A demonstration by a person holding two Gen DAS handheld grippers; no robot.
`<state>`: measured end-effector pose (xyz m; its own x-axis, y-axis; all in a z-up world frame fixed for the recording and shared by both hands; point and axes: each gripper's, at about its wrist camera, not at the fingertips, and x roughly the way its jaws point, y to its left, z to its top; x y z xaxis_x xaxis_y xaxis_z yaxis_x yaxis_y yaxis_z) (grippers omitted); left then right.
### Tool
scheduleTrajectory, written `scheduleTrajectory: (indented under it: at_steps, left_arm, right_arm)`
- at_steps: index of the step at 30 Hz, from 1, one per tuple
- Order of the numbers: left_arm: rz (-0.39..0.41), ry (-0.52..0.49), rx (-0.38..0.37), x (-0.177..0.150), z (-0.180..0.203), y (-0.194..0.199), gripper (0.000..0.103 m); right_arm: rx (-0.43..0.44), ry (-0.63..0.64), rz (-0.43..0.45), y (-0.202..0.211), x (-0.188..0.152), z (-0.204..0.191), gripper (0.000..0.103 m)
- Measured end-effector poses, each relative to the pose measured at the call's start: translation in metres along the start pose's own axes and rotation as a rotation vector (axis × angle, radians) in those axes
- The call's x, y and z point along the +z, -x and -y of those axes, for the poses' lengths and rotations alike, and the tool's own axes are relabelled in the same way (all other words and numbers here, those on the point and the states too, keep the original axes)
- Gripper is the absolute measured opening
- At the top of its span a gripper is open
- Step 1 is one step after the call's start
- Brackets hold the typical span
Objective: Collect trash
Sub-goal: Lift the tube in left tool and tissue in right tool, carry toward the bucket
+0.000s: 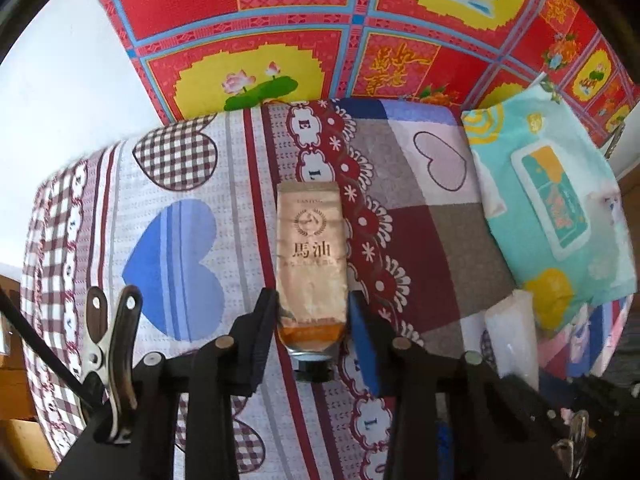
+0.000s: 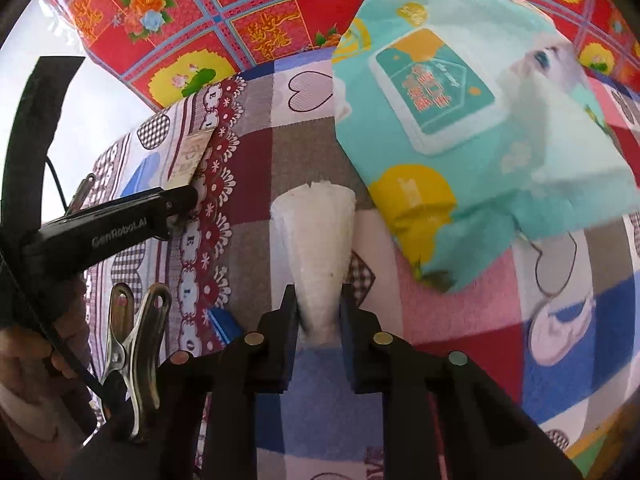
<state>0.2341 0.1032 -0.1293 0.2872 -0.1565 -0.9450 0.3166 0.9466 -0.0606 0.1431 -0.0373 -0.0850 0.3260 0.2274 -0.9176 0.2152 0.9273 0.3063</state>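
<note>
A worn gold cream tube (image 1: 310, 248) with a black cap lies on the patchwork heart cloth (image 1: 176, 184), cap toward me. My left gripper (image 1: 312, 300) straddles its lower end, and both pads press on the tube's sides. In the right wrist view that same tube (image 2: 192, 156) pokes out past the left gripper's black finger (image 2: 120, 220). My right gripper (image 2: 318, 296) is shut on the narrow end of a white crumpled wrapper (image 2: 316, 232), which fans out ahead of the jaws. The wrapper (image 1: 512, 336) also shows at the lower right of the left wrist view.
A teal and yellow wet-wipe pack (image 2: 460, 120) lies just beyond the wrapper, at the right (image 1: 552, 200) in the left wrist view. A red floral cloth (image 1: 280, 20) covers the surface behind. A person's hand (image 2: 24, 360) holds the left gripper.
</note>
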Motion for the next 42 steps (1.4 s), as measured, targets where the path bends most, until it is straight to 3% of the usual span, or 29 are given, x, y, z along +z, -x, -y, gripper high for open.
scheduleTrajectory:
  at_steps: [7,21,29,42]
  left_arm:
    - [0.012,-0.003,-0.053,-0.014,-0.016,0.013,0.038]
    - [0.090,0.014,-0.124,-0.041,-0.030,0.084,0.038]
    - [0.119,0.051,-0.130,-0.063,-0.039,0.118,0.038]
    - [0.144,0.118,-0.093,-0.092,-0.041,0.141,0.038]
  right_arm:
    - [0.014,-0.035,0.046,0.017,-0.009,-0.002,0.020]
    - [0.052,-0.029,0.105,0.051,-0.025,-0.016,0.020]
    - [0.087,0.034,0.110,0.065,-0.034,-0.040,0.020]
    - [0.139,0.124,0.115,0.079,-0.048,-0.057,0.020]
